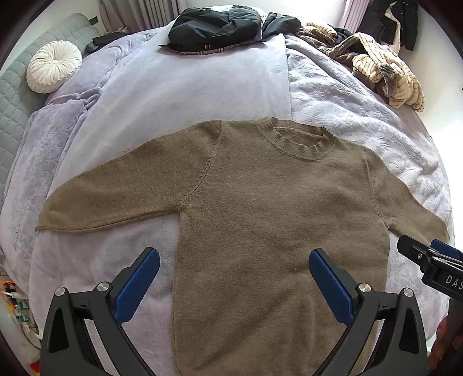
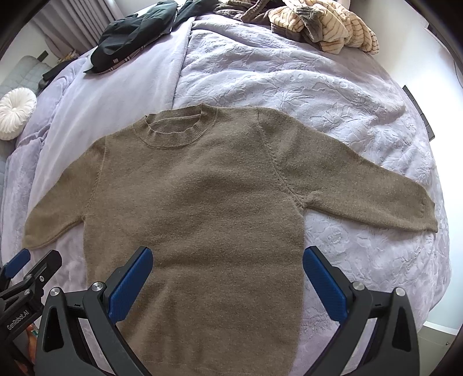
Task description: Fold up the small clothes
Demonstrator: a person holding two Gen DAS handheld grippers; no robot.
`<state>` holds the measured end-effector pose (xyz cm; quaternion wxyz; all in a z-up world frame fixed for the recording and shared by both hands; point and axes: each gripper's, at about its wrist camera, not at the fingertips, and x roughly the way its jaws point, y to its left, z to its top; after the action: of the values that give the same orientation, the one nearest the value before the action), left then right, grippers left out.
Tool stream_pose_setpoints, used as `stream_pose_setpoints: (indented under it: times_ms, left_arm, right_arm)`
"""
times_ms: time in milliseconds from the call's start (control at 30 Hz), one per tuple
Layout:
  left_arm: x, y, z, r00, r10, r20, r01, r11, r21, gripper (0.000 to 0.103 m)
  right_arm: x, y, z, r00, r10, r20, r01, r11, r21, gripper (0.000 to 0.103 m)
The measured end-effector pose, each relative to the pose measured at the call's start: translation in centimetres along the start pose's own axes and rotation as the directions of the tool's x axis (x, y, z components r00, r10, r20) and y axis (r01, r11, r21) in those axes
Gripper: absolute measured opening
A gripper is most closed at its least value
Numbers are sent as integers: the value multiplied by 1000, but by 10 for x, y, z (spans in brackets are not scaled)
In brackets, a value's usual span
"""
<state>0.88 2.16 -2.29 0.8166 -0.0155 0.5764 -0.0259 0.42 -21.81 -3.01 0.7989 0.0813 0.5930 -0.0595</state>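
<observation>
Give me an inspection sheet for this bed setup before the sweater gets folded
Surface: lilac bedspread, mildly rumpled.
Job's things: brown sweater flat, face up, both sleeves spread, collar away from the claws.
Clutter: black jacket, striped clothes pile, white round cushion, all at the far side, apart from the sweater.
Grippers: left claw and right claw open, above the sweater's lower part, holding nothing.
Cables: wires beside the bed.
Surroundings: curtains, hanging dark clothes.

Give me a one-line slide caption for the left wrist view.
Open left gripper poised above a brown sweater spread flat, sleeves out, on a lilac bed.
</observation>
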Motion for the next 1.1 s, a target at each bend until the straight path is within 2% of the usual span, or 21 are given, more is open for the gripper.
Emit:
stream_pose_setpoints:
  times_ms: [167, 333, 400, 900, 1100]
  left_arm:
    - [0, 0, 0, 1000, -1, 2, 1, 1000, 0, 103]
    - [3, 3, 1, 1000, -1, 18, 1, 1000, -3, 103]
    - [4, 3, 0, 1000, 7, 9, -6, 1000, 0, 103]
    - [6, 2, -3, 999, -25, 19, 26, 1000, -15, 103]
    - [10, 8, -4, 1000, 2, -15, -2, 1000, -15, 103]
  right_arm:
    - [0, 0, 0, 1000, 21, 14, -21, 1000, 6, 103]
    - [0, 1, 1, 1000, 8, 11, -8, 1000, -3, 103]
    - [0, 2, 2, 1000, -16, -21, 16, 1000, -13, 103]
    - [1, 6, 2, 999, 0, 37, 1, 1000, -18, 103]
    - [2, 8, 1, 999, -11, 48, 12, 1000, -26, 103]
